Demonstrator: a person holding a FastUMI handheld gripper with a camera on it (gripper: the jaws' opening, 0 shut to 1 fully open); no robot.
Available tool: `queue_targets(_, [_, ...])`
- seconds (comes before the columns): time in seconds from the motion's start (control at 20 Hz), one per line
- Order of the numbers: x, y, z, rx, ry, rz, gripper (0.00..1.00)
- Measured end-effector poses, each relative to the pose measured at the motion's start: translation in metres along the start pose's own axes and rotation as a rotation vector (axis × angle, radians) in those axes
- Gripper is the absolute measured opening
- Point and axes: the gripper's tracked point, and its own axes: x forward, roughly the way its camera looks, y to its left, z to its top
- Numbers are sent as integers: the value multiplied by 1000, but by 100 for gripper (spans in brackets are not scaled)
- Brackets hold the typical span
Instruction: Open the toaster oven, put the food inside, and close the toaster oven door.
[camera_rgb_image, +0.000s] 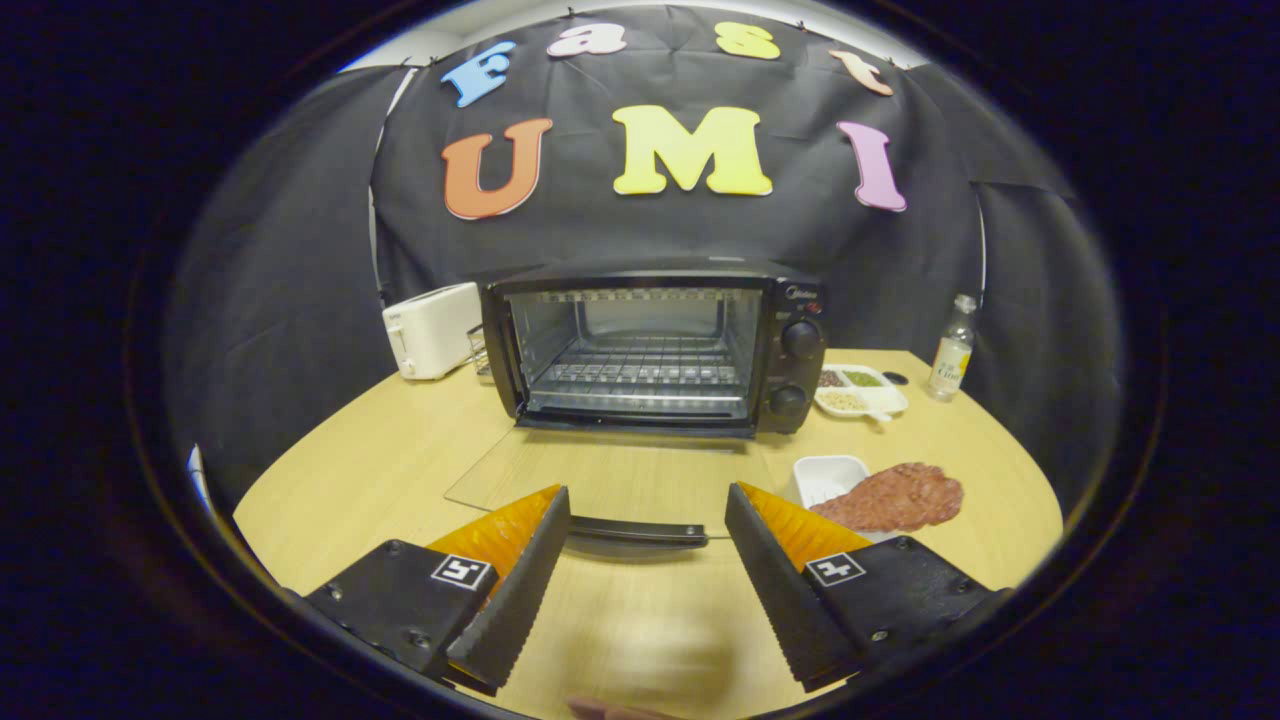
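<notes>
The toaster oven (655, 345) is already open, so the first step can be counted as done. Its glass door (600, 475) is folded flat onto the wooden table (380, 470), with the black door handle (640, 532) lying crosswise just ahead of the fingertips, right in the gap between them. The gripper (648, 540) is held wide, nothing pinched, both serrated fingers clear of the handle as far as can be told.

So the step in hand is judged to be the food pickup. The food (a flat reddish slab, meat-looking, hard to say exactly what) (890, 497) is found just beyond the right finger, draped over the edge of a small white tray (825, 478) beside the open door. The wire rack (640, 372) inside the oven is seen bare, well beyond the fingers.

For the next move, the tongs would need to be swung right and lowered so the slab's edge gets caught between both fingers. Since it looks thin and floppy, a grip close to the table is probably called for, then a lift over the door onto the rack.
</notes>
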Motion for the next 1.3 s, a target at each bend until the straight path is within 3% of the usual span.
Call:
queue_targets(0.45, [-25, -135, 7, 144, 98, -92, 99])
queue_targets(0.75, [-12, -180, -8, 218, 227, 10, 99])
queue_targets(0.9, [-3, -190, -19, 293, 288, 99, 97])
queue_targets(1.1, [5, -186, -23, 450, 329, 262, 82])
queue_targets(1.3, [13, -192, -35, 511, 373, 302, 56])
